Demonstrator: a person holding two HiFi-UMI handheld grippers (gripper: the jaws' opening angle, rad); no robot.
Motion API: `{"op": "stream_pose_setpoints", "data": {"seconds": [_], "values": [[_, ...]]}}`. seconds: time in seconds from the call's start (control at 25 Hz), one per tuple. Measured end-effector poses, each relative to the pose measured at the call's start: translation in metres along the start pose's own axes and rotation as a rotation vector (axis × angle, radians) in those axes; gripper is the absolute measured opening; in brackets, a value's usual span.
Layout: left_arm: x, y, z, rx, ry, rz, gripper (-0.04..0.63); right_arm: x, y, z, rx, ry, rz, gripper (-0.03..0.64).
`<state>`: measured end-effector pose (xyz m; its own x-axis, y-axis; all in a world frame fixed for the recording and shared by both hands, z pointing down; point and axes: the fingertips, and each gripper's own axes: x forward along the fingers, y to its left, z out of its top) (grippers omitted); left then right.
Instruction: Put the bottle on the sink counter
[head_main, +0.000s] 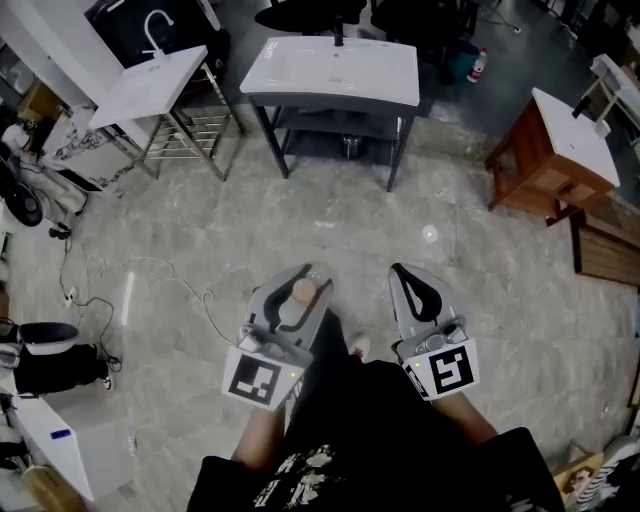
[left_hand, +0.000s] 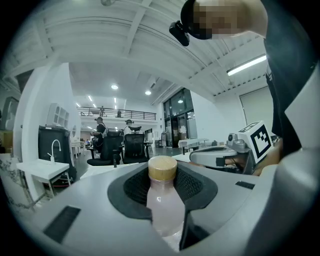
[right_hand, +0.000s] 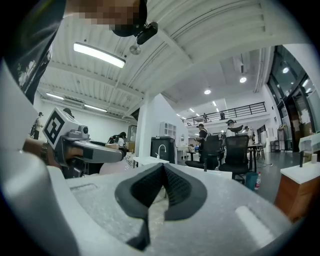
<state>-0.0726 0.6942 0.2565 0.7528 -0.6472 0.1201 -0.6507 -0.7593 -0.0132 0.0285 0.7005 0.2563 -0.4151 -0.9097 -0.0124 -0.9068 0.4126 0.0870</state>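
Observation:
A small pink bottle (left_hand: 163, 205) with a tan cap stands between the black pads of my left gripper (left_hand: 167, 187), which is shut on it. In the head view the bottle (head_main: 300, 293) pokes out of the left gripper (head_main: 296, 290), held low in front of the person. My right gripper (head_main: 412, 290) is beside it, shut with nothing between its pads (right_hand: 165, 187). The white sink counter (head_main: 335, 70) on a grey stand is straight ahead across the floor, a black tap at its back edge.
A second white sink (head_main: 150, 80) on a metal frame stands at the far left. A wooden sink cabinet (head_main: 555, 160) is at the right. Cables (head_main: 150, 280) trail over the marble floor at the left. Office chairs and people are far behind.

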Motion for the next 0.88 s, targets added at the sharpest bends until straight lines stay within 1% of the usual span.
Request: {"op": "stream_pose_setpoints", "data": {"seconds": [0.24,0.48,0.76,0.88], "values": [[0.006,-0.008,0.001,0.012,0.001,-0.016,0.138,-0.004,0.000,0.000,0.006,-0.013,0.015,-0.005],[0.003,-0.007,-0.005,0.013,0.008,-0.006,0.137,-0.001,0.009,-0.005,0.018,-0.022,0.051,-0.005],[-0.007,0.011,-0.010,0.003,0.018,0.014,0.137,0.012,0.021,-0.004,0.026,-0.032,0.065,-0.005],[0.005,0.020,-0.010,0.011,0.022,0.006,0.138,0.022,0.012,-0.003,0.008,-0.041,0.054,-0.005]]}}
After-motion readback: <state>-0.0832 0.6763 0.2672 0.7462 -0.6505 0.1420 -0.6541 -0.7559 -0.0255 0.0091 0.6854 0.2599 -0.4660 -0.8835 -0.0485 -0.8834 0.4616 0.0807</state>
